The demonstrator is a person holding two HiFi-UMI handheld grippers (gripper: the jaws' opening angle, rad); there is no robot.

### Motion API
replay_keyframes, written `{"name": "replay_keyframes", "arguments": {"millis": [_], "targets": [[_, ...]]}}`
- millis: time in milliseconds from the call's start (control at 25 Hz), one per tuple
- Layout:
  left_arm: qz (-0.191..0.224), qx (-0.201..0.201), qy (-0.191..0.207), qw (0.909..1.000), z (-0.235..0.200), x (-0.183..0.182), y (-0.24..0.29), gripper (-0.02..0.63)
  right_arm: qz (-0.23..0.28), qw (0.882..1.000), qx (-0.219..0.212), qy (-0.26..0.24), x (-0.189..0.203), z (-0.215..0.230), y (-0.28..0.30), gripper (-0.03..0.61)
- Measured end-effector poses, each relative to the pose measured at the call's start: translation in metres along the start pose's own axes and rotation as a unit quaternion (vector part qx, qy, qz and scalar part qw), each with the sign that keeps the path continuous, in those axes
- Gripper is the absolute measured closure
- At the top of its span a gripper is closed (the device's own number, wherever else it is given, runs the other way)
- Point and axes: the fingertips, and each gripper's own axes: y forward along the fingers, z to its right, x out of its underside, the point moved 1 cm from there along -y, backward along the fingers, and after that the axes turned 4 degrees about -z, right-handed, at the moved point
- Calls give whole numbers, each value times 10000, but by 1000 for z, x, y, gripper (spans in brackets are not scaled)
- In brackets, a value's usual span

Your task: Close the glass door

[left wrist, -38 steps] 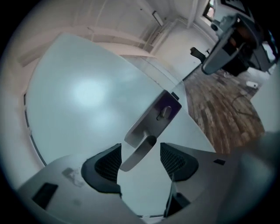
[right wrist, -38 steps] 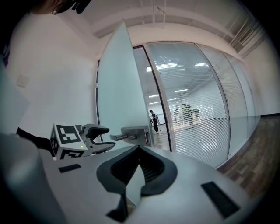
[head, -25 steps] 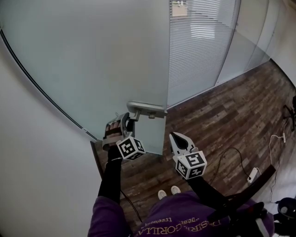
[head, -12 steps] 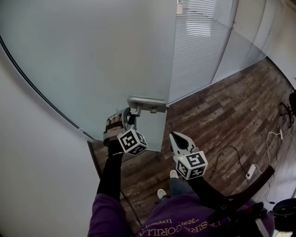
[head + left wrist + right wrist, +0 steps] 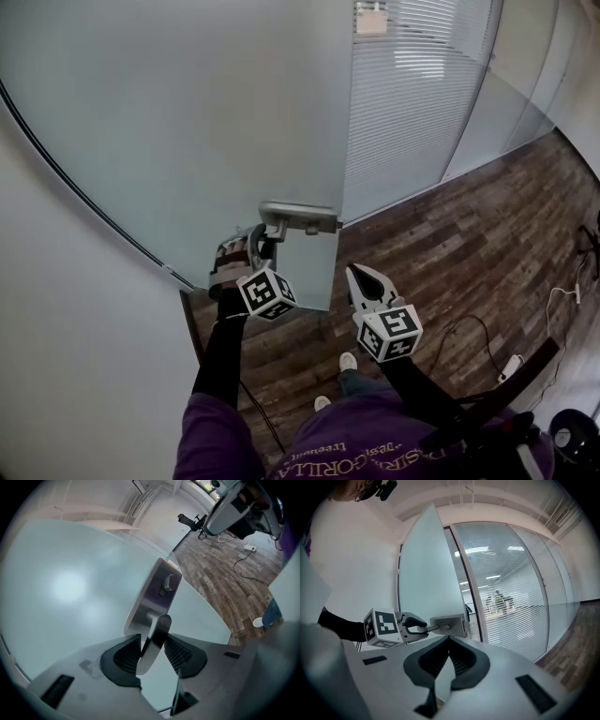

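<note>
Glass door [image 5: 234,112], frosted, stands open over the wood floor [image 5: 450,244], with the metal handle [image 5: 154,637] near its free edge pinched between the fingers of the left gripper [image 5: 257,242], while the right gripper [image 5: 355,275] hangs beside that edge, clear of it, fingers pressed together on nothing.

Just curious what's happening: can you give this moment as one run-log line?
left gripper: shut on door handle | right gripper: shut, empty | glass door: open
</note>
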Motion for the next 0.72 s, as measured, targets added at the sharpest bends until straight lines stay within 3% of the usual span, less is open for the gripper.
{"name": "replay_keyframes", "arguments": {"millis": [720], "targets": [[-424,-105,-140,9989,-26,-26,75,463,-179,9988,-440,86,-5,73,47,581]]}}
